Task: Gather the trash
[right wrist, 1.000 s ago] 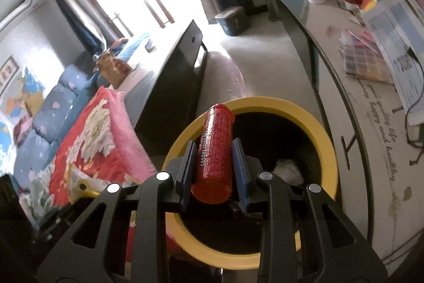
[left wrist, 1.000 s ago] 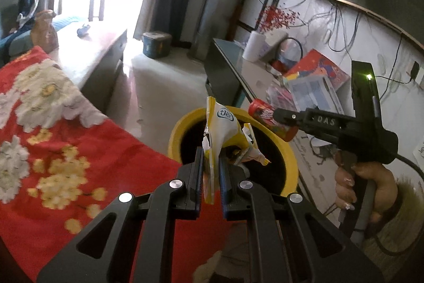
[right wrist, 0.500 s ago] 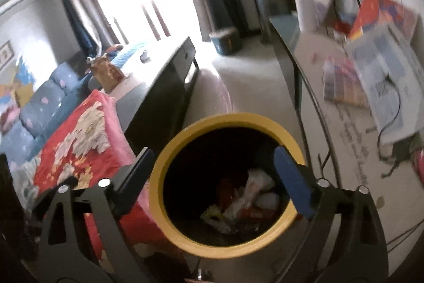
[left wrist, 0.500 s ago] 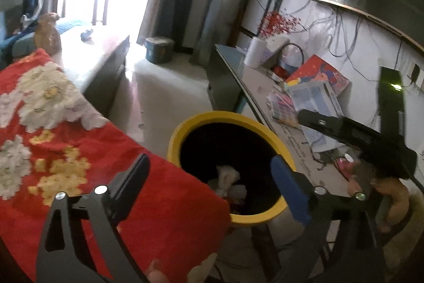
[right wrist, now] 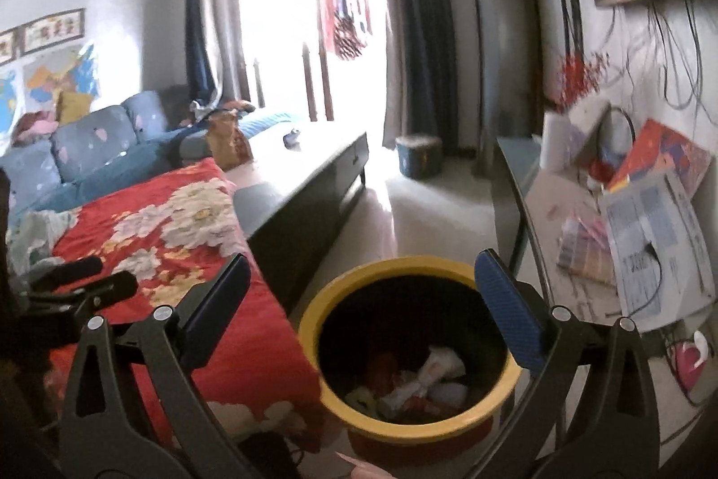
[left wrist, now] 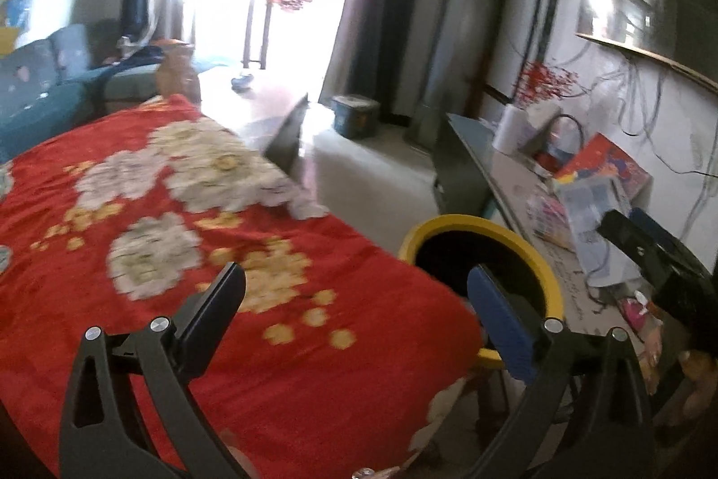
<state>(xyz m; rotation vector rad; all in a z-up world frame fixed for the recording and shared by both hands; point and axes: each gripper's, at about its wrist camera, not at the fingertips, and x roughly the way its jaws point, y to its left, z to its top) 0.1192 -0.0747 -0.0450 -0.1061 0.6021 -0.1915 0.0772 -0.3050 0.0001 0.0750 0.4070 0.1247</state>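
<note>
A yellow-rimmed trash bin [right wrist: 314,326] stands on the floor beside the red flowered blanket [right wrist: 188,236]. Several wrappers and other trash [right wrist: 422,384] lie inside it. My right gripper [right wrist: 363,308] is open and empty, above the bin's near side. My left gripper [left wrist: 359,308] is open and empty over the blanket [left wrist: 179,254], with the bin [left wrist: 448,221] to its right. The right gripper's body [left wrist: 659,259] shows at the right edge of the left wrist view.
A glass side table [right wrist: 565,209] with papers, a tissue roll and cables stands right of the bin. A dark coffee table [right wrist: 314,182] and a blue sofa [right wrist: 89,160] lie beyond the blanket. A small lidded bin [right wrist: 419,156] sits near the curtains.
Both grippers opened and dropped the yellow wrapper and the red can into the bin. Both have since pulled back, and the left has swung left over the blanket.
</note>
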